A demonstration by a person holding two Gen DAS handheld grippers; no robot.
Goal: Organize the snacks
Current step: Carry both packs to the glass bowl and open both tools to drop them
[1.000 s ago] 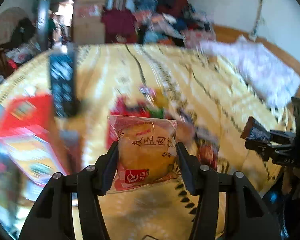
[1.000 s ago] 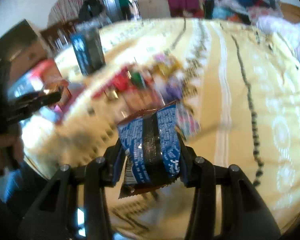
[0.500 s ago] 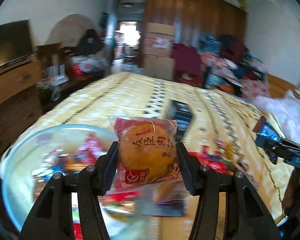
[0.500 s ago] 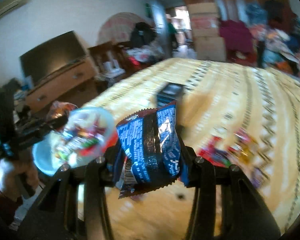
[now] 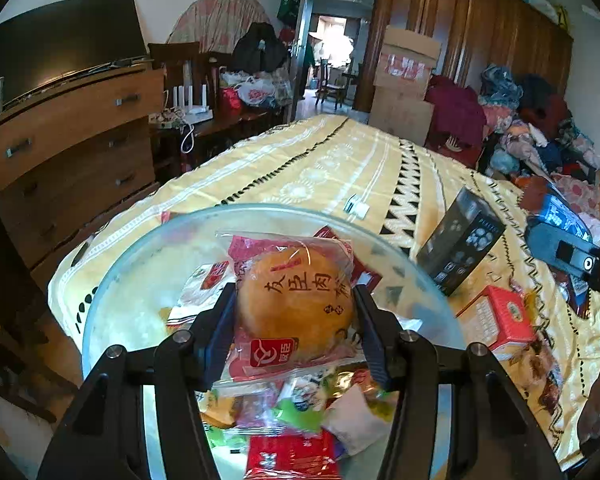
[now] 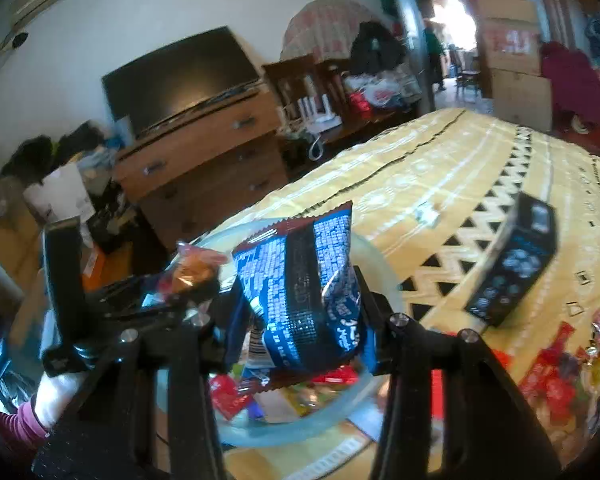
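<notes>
My left gripper is shut on a clear-wrapped round orange pastry and holds it over a glass bowl that has several wrapped snacks inside. My right gripper is shut on a blue snack packet and holds it just right of the bowl. The left gripper and its pastry show at the left of the right wrist view. The right gripper's packet shows at the right edge of the left wrist view.
The bowl stands near the corner of a bed with a yellow patterned cover. A black box leans upright beside the bowl, with a red box nearer. Loose red snacks lie at right. A wooden dresser stands left.
Both grippers swung left from the snack pile on the bed to the glass bowl, each carrying its snack. The bowl now sits directly under the left gripper.
</notes>
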